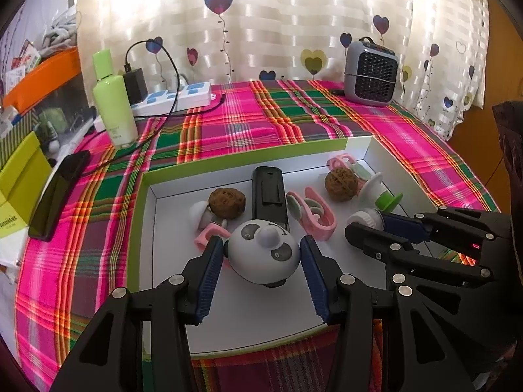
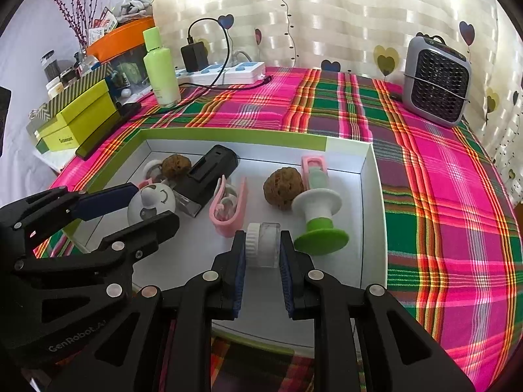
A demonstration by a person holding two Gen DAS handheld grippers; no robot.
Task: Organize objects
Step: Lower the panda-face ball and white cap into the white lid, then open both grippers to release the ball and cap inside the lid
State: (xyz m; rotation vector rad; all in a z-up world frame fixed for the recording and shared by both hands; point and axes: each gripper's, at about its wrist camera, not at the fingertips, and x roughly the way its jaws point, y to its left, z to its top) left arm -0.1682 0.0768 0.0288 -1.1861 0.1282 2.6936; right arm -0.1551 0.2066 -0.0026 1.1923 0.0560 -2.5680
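Note:
A shallow white box with a green rim lies on the plaid cloth. My left gripper is shut on a round white panda figure, both blue pads against its sides, low over the box floor. My right gripper is shut on a small clear jar with a white ribbed lid at the box's right. Also in the box are two walnuts, a black remote, pink clips and a white-and-green spool.
Behind the box stand a green bottle, a white power strip with a charger and cable and a grey heater. A black phone and yellow-green boxes sit at the left table edge. A curtain hangs behind.

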